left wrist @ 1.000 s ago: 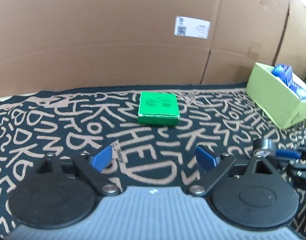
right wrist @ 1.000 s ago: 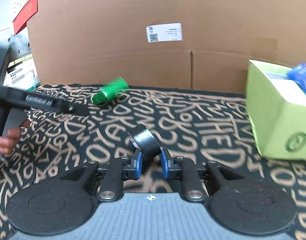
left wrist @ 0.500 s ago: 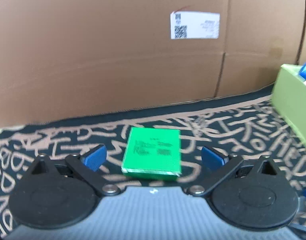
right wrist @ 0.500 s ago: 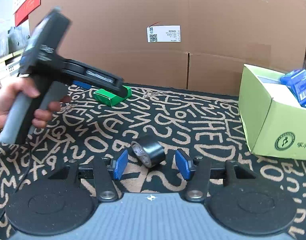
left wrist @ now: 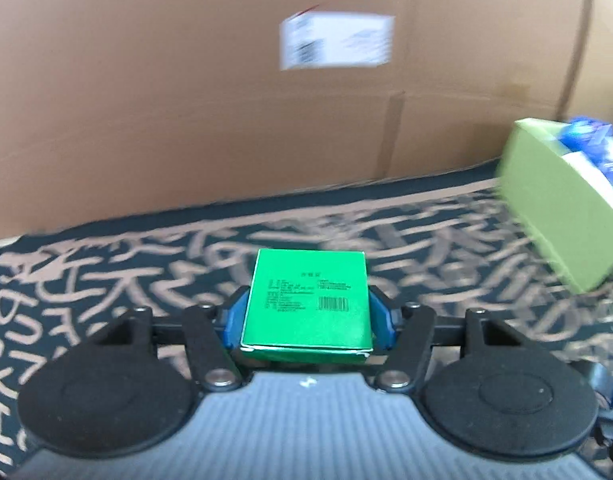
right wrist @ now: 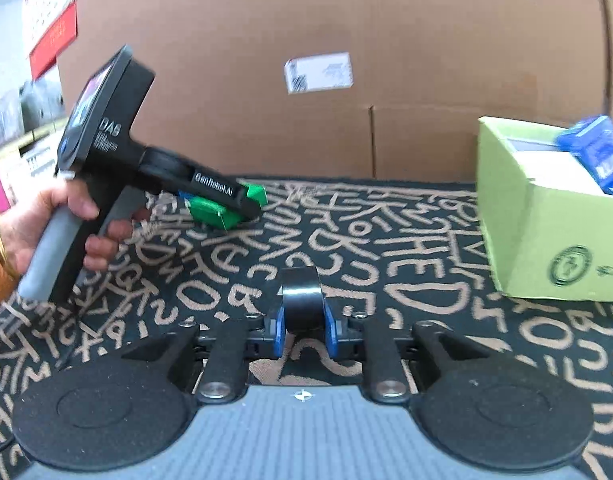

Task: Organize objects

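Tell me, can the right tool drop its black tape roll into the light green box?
Probably yes. The right tool grips the black tape roll, and open patterned cloth lies before the light green box, whose top is open.

Each camera sits just behind its own gripper, looking forward and slightly down along the fingers. The left wrist view is close over the patterned cloth (left wrist: 106,280), facing the cardboard wall (left wrist: 186,100). The right wrist view sits farther back, facing the same wall (right wrist: 426,80). Both share the white label (left wrist: 336,42) (right wrist: 318,72), the light-green box (left wrist: 546,208) (right wrist: 546,220) and the small green box (left wrist: 306,300) (right wrist: 210,210).
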`<state>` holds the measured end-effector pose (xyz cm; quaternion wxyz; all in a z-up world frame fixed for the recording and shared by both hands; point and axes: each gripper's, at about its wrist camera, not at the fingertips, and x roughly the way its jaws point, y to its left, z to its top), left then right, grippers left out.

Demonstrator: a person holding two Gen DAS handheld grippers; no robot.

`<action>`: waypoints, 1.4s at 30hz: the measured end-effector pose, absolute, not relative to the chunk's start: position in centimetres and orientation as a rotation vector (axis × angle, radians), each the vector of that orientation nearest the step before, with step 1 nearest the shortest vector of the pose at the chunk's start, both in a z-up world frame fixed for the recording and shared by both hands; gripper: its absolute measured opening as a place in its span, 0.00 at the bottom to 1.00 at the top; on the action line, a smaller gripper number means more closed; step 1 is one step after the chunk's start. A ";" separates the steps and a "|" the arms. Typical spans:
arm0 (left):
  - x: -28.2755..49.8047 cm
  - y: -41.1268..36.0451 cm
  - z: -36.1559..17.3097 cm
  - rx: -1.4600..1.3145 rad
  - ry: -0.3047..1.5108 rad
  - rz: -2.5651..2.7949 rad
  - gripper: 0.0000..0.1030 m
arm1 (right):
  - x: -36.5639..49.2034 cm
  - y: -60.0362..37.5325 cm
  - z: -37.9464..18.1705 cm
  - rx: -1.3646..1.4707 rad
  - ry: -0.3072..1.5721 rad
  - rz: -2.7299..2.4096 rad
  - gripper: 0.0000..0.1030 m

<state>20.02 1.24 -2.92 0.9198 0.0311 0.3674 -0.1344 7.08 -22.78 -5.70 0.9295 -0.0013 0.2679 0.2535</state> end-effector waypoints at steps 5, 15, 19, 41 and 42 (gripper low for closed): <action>17.2 -3.4 1.9 0.050 0.637 -0.442 0.58 | 5.3 -27.0 -3.0 0.043 0.447 0.421 0.22; 16.9 -14.4 7.4 -0.036 0.559 -0.662 0.59 | 5.6 -34.9 2.1 0.055 0.234 0.124 0.22; 18.5 -18.0 7.4 -0.033 0.561 -0.662 0.59 | 8.4 -36.4 2.3 0.024 0.220 0.049 0.22; 10.7 -15.6 3.9 0.040 0.486 -0.504 1.00 | 6.0 -38.6 -2.1 0.039 0.315 -0.028 0.90; 9.8 -15.3 3.9 0.034 0.496 -0.495 1.00 | 5.8 -38.8 -2.0 0.038 0.319 -0.030 0.92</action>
